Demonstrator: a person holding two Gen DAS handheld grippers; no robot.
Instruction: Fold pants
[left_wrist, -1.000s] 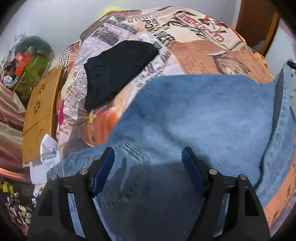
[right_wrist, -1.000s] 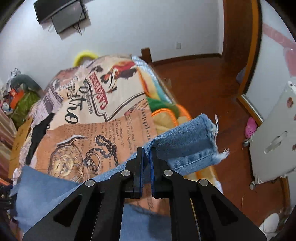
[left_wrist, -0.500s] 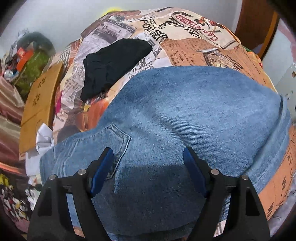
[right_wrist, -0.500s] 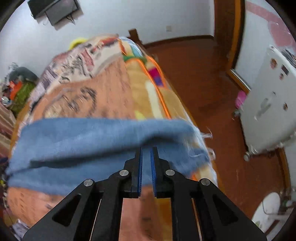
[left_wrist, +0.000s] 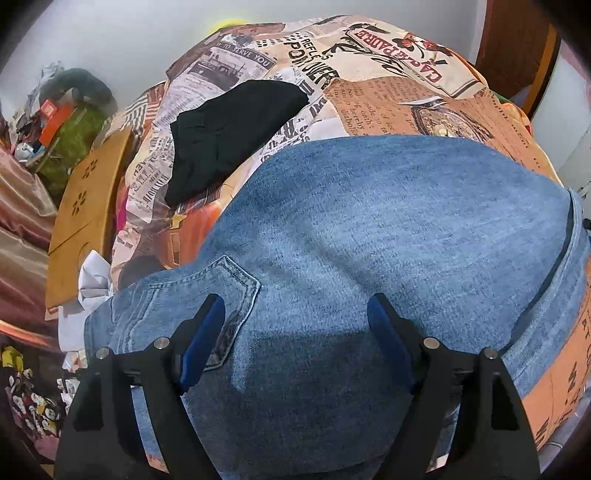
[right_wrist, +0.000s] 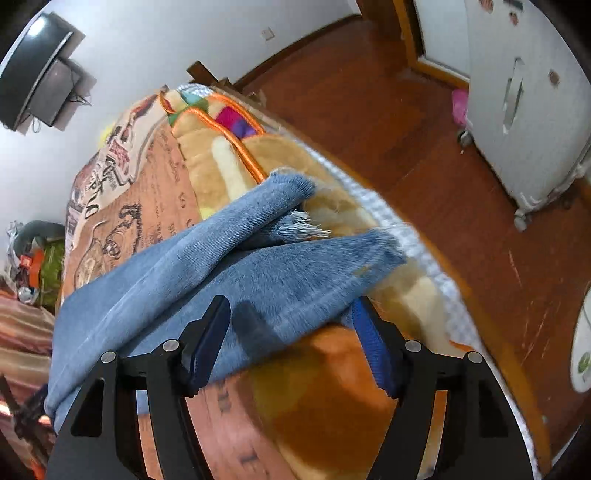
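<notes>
Since the earlier frames, the right gripper (right_wrist: 291, 339) has let go of the denim hem it was pinching, and its blue-padded fingers (right_wrist: 207, 343) now stand wide apart just above the fabric. Blue jeans (left_wrist: 369, 258) lie folded across a bed covered with a newspaper-print bedspread (left_wrist: 388, 92), and they reach from the left side of the bed toward its right edge. Seen from the right wrist camera, the two frayed leg ends (right_wrist: 306, 229) rest one over the other near the bed's right edge, beside a plush orange-trimmed blanket (right_wrist: 221, 155). The left gripper (left_wrist: 295, 328) hovers over the seat of the jeans with its jaws spread apart, holding nothing; a back pocket (left_wrist: 229, 295) lies just under its left finger. A black garment (left_wrist: 229, 133) lies on the bedspread beyond the jeans, apart from them. A wooden board (left_wrist: 85, 206) leans beside the bed on the left. A wooden floor (right_wrist: 369, 103) shows to the right of the bed.
</notes>
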